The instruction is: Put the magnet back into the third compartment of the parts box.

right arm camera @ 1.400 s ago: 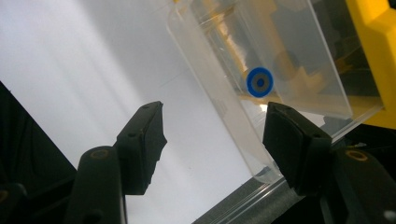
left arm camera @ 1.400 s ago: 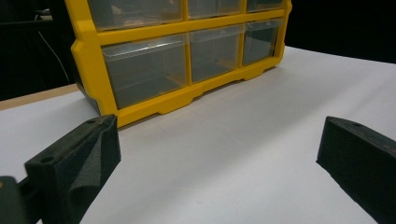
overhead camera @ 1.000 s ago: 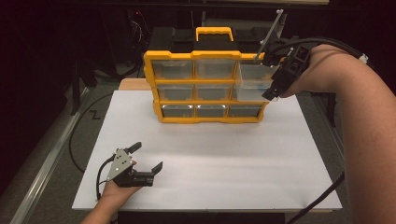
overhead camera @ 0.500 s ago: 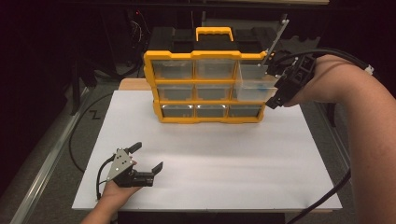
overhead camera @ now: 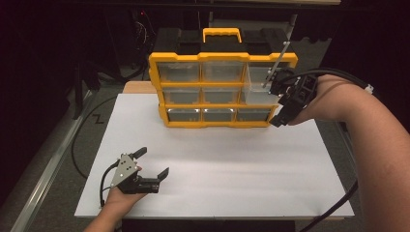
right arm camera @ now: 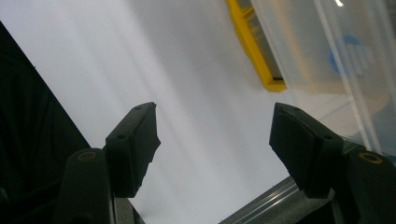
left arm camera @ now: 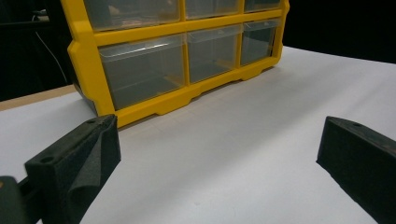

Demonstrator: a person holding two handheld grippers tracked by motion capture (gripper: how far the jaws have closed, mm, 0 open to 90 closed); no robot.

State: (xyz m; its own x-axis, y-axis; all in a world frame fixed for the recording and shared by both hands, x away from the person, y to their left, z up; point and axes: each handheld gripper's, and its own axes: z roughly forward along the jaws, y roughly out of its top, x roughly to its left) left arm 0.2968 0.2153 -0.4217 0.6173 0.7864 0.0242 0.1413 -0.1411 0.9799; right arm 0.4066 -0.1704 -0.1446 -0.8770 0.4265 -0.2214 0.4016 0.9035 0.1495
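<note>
A yellow organizer (overhead camera: 222, 104) with clear drawers stands at the back of the white board (overhead camera: 217, 159). Its right-hand drawer in the top row (overhead camera: 261, 89) is pulled out. My right gripper (overhead camera: 276, 104) hangs just off that drawer's right front corner, apart from it. Its jaws have just been opening and hold nothing. In the right gripper view the right gripper (right arm camera: 215, 126) looks down at the board, with the clear drawer (right arm camera: 317, 46) and yellow frame (right arm camera: 254, 46) at upper right. My left gripper (overhead camera: 153, 162) rests open on the board at front left. It (left arm camera: 219, 135) faces the organizer's bottom row (left arm camera: 187, 60).
A thin grey rod (overhead camera: 278, 63) sticks up from the right gripper beside the organizer's top corner. Black cables (overhead camera: 338, 208) trail off the board's right and left sides. A metal rail (overhead camera: 48, 169) runs along the left, with dark clutter behind the organizer.
The right hand has sunk along the organizer's right side, from the top row's height to about the middle row, drawing slightly away from the drawer. The left gripper has stayed put.
</note>
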